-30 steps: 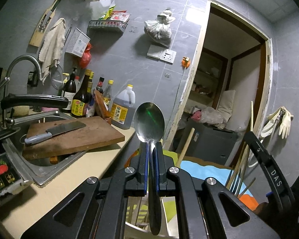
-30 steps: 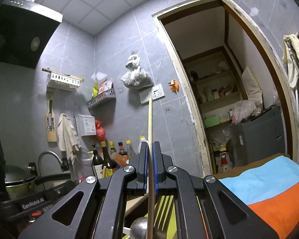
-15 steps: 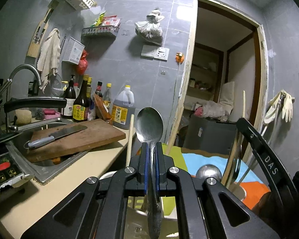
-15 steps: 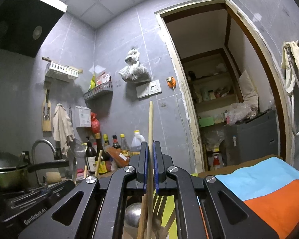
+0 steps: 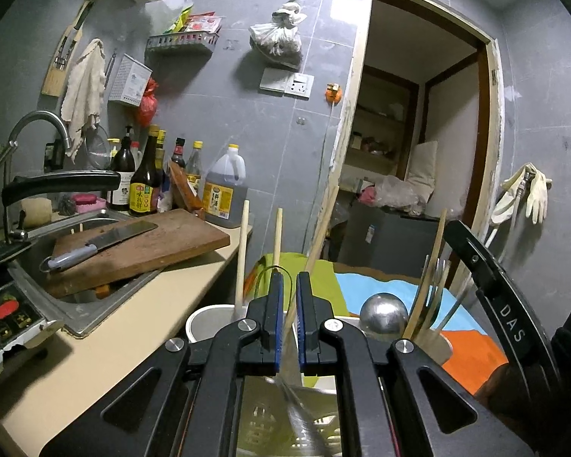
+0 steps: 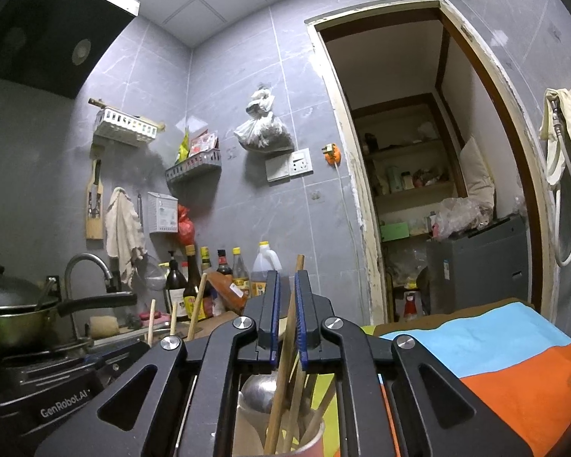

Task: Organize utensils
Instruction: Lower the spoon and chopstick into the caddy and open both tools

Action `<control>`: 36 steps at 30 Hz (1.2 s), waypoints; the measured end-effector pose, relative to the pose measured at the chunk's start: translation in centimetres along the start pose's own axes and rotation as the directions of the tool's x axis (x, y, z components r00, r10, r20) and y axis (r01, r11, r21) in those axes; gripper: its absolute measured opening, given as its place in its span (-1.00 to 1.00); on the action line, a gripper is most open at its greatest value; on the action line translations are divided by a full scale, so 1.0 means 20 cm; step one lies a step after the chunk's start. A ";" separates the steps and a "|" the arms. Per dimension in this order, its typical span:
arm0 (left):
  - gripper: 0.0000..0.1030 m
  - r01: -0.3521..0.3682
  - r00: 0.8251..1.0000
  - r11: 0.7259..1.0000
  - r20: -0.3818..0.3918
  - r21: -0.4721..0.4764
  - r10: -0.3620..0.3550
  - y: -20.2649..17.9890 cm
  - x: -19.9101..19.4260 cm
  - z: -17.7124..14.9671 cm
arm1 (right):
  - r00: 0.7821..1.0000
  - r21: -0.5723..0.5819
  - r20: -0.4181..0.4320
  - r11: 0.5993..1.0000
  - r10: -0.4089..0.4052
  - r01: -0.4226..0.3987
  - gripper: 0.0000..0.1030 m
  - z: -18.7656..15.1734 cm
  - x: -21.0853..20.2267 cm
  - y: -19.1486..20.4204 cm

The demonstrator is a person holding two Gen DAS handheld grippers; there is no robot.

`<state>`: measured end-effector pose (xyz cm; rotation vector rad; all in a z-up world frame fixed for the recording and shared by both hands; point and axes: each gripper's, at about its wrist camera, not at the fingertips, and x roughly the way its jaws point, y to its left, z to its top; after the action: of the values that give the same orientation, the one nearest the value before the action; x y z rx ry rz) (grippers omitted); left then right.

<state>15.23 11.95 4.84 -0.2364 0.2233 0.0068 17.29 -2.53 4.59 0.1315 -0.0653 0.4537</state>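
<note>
In a dim grey-tiled kitchen, the left gripper [image 5: 287, 304] is hovering low over a white utensil holder [image 5: 205, 323], its blue-padded jaws standing a narrow gap apart and gripping nothing. A blurred metal spoon handle [image 5: 304, 419] is slanting down beneath the jaws, just under the camera, into a pale slotted basket [image 5: 270, 426]. Wooden chopsticks [image 5: 241, 255] are standing upright in the white holder, leaning slightly, while to the right a beige cup [image 5: 439, 346] is holding a steel ladle bowl [image 5: 383, 312], more sticks and fork tines.

From the other side, the right gripper [image 6: 286, 312] is hanging over a pink-rimmed cup [image 6: 312, 438], its jaws also parted narrowly. A single wooden chopstick [image 6: 285, 358] is rising between the pads, loose, its lower end sitting in the cup among other sticks and a metal spoon [image 6: 257, 388].

Farther left, a cleaver [image 5: 95, 243] is lying flat on a wooden cutting board [image 5: 163, 251] that is resting across the sink [image 5: 72, 320]. Sauce bottles [image 5: 142, 186] are lining the far wall. A blue and orange cloth [image 6: 495, 358] is spreading to the right, and beyond it an open doorway [image 5: 418, 144] is showing shelves.
</note>
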 end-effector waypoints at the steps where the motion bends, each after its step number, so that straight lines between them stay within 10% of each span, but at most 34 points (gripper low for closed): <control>1: -0.91 0.000 1.000 1.000 -0.002 0.002 0.000 0.00 -0.01 0.00 | 1.000 0.002 0.002 1.000 -0.002 0.002 -0.74 0.00 -0.01 0.00; 23: -0.74 0.028 1.000 0.999 0.000 0.024 -0.028 -0.08 -0.10 0.00 | 0.996 0.038 -0.016 0.996 -0.085 0.086 -0.40 0.06 -0.21 -0.12; 36: -0.33 0.056 0.998 0.998 0.014 0.003 -0.056 -0.09 -0.18 0.01 | 0.994 0.033 -0.031 0.994 -0.104 0.105 0.04 0.09 -0.34 -0.19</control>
<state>11.81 10.32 6.14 -0.2395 0.2023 -0.0471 12.83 -9.12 5.35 0.1614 -0.0213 0.3522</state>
